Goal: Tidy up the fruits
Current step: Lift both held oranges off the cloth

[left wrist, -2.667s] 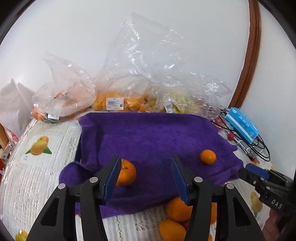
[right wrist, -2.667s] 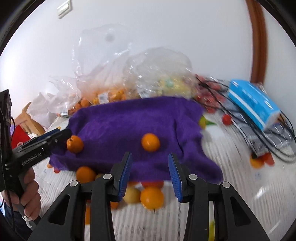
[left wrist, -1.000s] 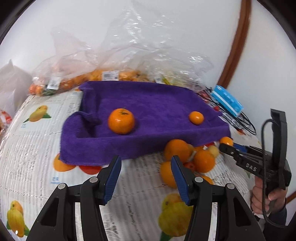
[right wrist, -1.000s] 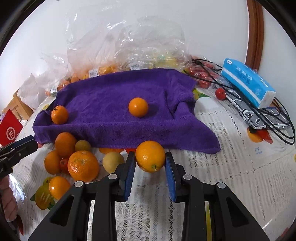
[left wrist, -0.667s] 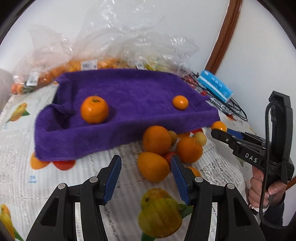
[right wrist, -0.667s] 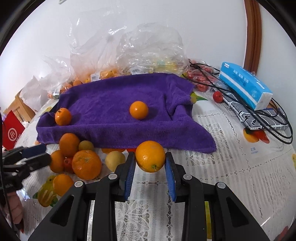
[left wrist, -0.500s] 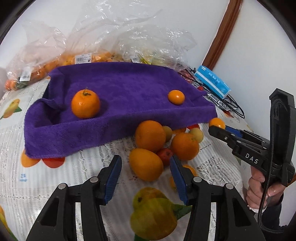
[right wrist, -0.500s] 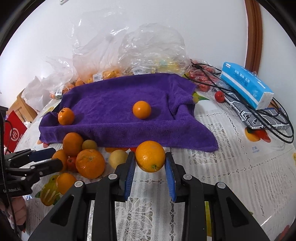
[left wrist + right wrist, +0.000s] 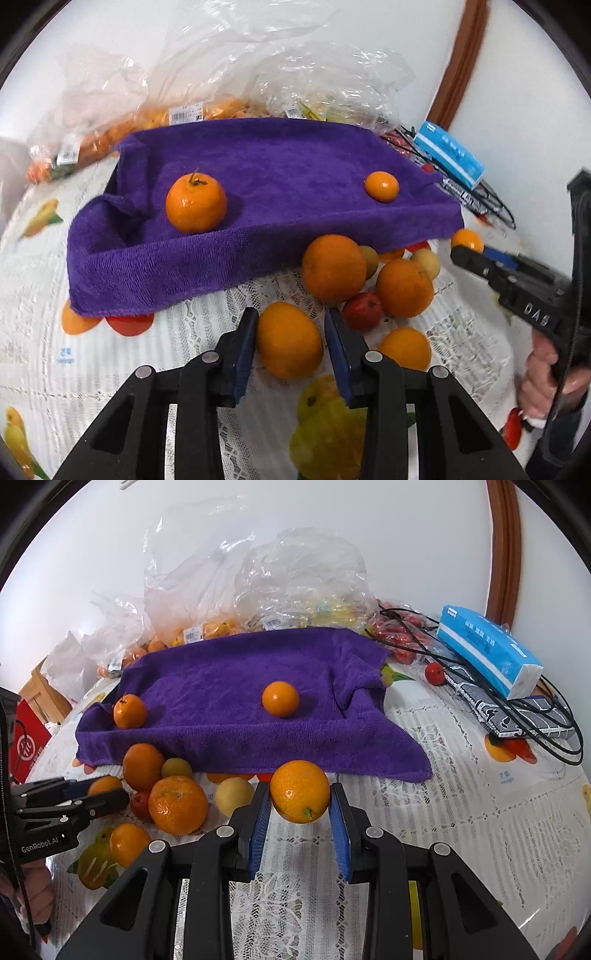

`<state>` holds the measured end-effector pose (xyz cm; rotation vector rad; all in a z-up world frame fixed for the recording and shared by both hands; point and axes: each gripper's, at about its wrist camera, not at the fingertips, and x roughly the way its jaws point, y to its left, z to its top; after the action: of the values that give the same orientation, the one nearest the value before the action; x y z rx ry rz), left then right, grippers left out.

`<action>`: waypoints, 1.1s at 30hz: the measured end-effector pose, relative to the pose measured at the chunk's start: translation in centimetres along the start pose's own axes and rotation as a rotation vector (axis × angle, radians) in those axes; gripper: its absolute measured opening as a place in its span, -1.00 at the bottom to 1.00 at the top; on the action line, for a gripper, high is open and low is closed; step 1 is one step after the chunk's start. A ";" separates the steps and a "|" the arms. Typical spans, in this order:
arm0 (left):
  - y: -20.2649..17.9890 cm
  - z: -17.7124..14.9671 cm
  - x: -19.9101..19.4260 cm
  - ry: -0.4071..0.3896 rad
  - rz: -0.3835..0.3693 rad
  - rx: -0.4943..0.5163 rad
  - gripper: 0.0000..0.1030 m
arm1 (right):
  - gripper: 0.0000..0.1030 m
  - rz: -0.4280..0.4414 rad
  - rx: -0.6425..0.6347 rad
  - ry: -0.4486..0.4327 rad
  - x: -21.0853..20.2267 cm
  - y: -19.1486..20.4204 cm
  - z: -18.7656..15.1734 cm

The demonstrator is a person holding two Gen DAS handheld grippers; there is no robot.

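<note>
A purple towel [image 9: 280,177] [image 9: 229,686] holds a stemmed mandarin [image 9: 195,208] [image 9: 129,712] and a small orange [image 9: 381,185] [image 9: 280,698]. Several oranges, pale fruits and a small red fruit [image 9: 362,311] lie in a pile in front of it. My left gripper [image 9: 290,341] has its pads around an orange [image 9: 289,339] that lies on the tablecloth; the pads sit at its sides. My right gripper [image 9: 300,808] is shut on another orange [image 9: 300,791], held above the tablecloth in front of the towel. The right gripper also shows in the left wrist view [image 9: 469,254].
Clear plastic bags of fruit [image 9: 295,587] stand behind the towel against the wall. A blue tissue pack [image 9: 487,650], black cables [image 9: 517,709] and small red fruits [image 9: 434,673] lie at the right. A red box [image 9: 26,746] is at the far left.
My left gripper has moved down and forward to the pile and its pads have narrowed around an orange. My right gripper still holds its orange, almost unmoved.
</note>
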<state>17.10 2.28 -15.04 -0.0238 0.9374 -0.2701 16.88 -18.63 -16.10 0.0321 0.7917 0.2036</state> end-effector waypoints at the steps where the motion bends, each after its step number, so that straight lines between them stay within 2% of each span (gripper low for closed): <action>1: -0.1 -0.1 -0.1 -0.002 0.011 0.011 -0.38 | -0.38 0.002 -0.001 -0.005 -0.1 0.0 0.0; 11: -0.4 -0.5 -0.5 0.002 0.047 0.042 -0.39 | -0.39 0.003 0.001 0.000 0.2 -0.2 0.1; 16: 0.0 -0.5 -0.6 -0.002 0.016 0.019 -0.39 | -0.38 0.009 0.004 -0.005 0.1 -0.2 0.0; 26: 0.5 -0.3 -0.7 -0.014 0.012 -0.014 -0.39 | -0.39 0.033 -0.007 -0.036 -0.4 0.3 0.0; 33: 0.7 -0.1 -1.9 -0.071 -0.010 -0.030 -0.39 | -0.39 0.057 -0.023 -0.057 -0.8 0.7 0.2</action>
<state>16.12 3.47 -13.63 -0.0651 0.8713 -0.2632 16.31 -18.09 -15.34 0.0384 0.7323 0.2651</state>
